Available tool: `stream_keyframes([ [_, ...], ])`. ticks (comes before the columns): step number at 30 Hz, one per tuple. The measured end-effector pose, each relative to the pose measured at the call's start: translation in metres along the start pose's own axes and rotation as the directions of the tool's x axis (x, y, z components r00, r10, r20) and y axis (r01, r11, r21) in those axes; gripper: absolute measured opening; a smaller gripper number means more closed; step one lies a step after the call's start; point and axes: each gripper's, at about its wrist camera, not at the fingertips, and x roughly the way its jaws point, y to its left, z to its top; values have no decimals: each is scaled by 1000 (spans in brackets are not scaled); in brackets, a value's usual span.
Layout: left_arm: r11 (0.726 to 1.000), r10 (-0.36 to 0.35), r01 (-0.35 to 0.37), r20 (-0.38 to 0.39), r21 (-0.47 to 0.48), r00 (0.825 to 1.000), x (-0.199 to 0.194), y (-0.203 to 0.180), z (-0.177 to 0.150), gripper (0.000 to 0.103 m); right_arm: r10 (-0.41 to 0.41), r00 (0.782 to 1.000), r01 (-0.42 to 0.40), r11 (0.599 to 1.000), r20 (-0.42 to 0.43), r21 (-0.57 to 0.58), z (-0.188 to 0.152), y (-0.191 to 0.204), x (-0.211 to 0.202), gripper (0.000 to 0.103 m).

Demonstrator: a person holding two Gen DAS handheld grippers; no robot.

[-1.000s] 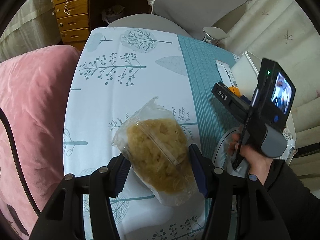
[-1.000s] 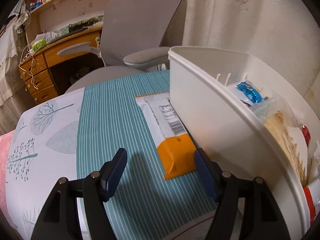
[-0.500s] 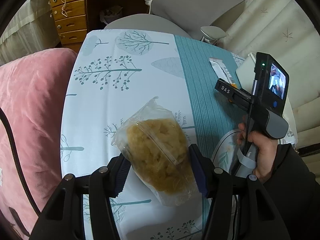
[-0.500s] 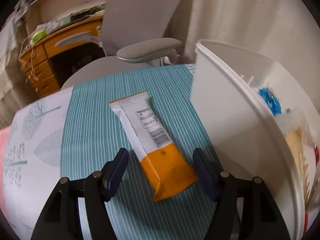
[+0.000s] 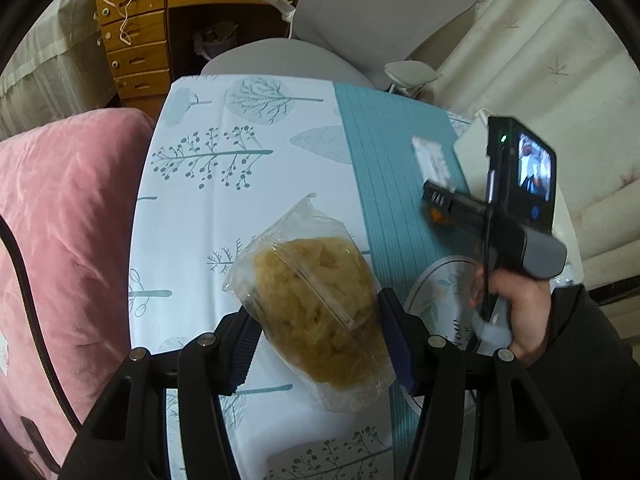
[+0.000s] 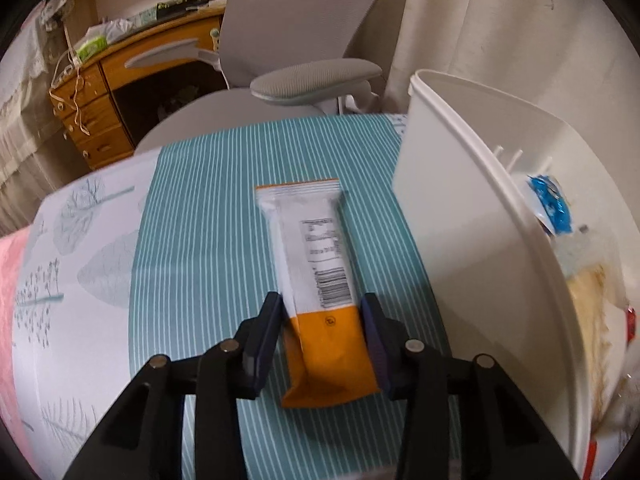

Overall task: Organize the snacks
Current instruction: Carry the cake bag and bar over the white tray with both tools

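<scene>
Both claws are busy: the left gripper (image 5: 316,344) clasps a clear bag of yellowish snack pieces (image 5: 316,308) above the tree-print tablecloth (image 5: 208,184). The right gripper (image 6: 322,330) is closing on the orange-and-white snack bar (image 6: 320,276), pads at its orange end, lying on teal stripes beside the white bin (image 6: 472,264).

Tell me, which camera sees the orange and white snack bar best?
The right wrist view. There the snack bar lies whole on the striped cloth, barcode up, between the closing jaws of the right gripper. In the left wrist view only a blurred white bit and an orange speck peek out behind that gripper.
</scene>
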Motion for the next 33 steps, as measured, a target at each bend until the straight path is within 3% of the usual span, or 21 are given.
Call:
stream_keyframes([
  [11,998,-38,36,38,44,999,-46,-17,-27,56,118,985,-110,992,-128,66,-73,-2,-60,32],
  [21,998,-45,44,28,54,999,-72,-49,-71,56,236,965,-237,971,-112,7,-142,-23,-140,32],
  [27,998,-30,28,32,62,999,-83,-85,-87,56,307,949,-311,949,-69,-53,-154,-47,-174,32],
  [33,1000,4,-5,51,21,999,-84,-132,-88,56,416,909,-416,901,-27,-123,-154,-94,-200,32],
])
